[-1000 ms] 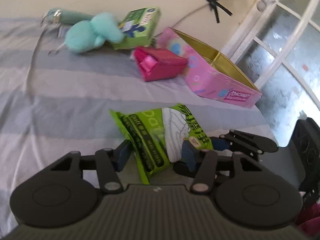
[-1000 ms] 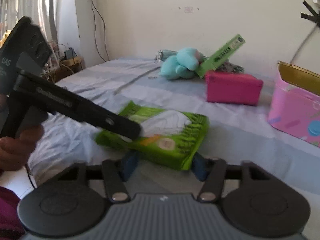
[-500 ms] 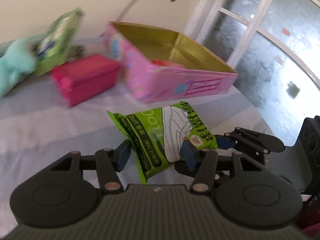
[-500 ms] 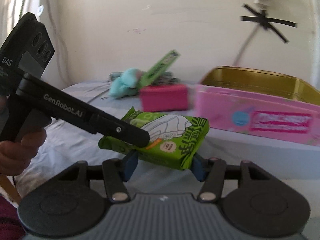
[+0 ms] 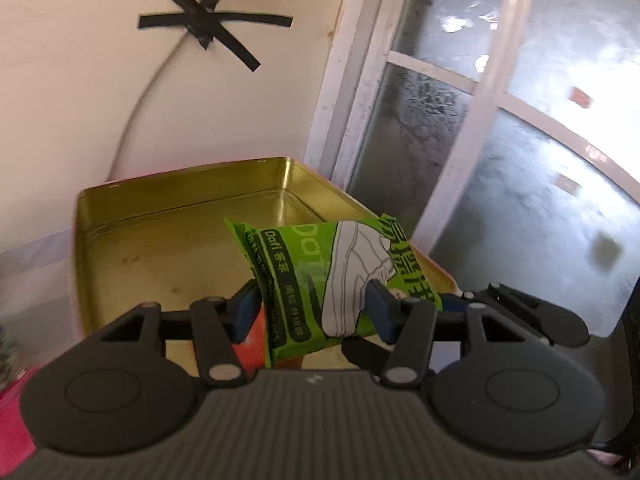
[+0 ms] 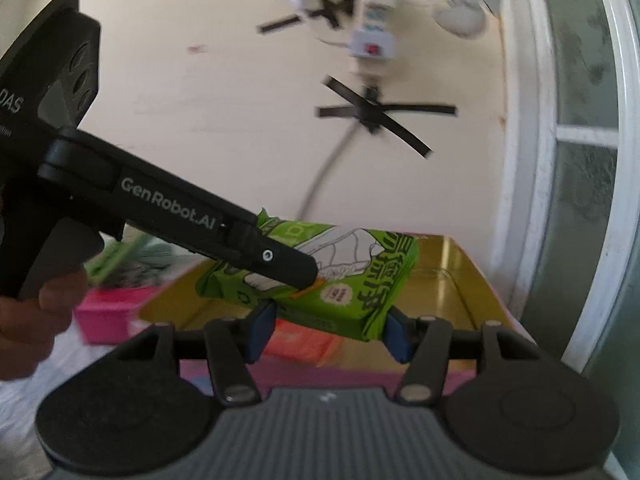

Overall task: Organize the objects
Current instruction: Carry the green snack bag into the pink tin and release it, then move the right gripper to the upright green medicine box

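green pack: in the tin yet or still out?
Out. The green pack hangs above the open tin, pinched by the left hand-held gripper and the right hand-held gripper.

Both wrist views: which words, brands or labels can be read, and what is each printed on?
"GenRobot.AI": white lettering on the black arm of the left gripper.
"DAS": on that gripper's black body, cut off at the picture's edge.
"Dafi": on the green plastic wipes packet with a white shoe drawing.
The packet's Chinese characters and round red-and-white sticker: too blurred to read.
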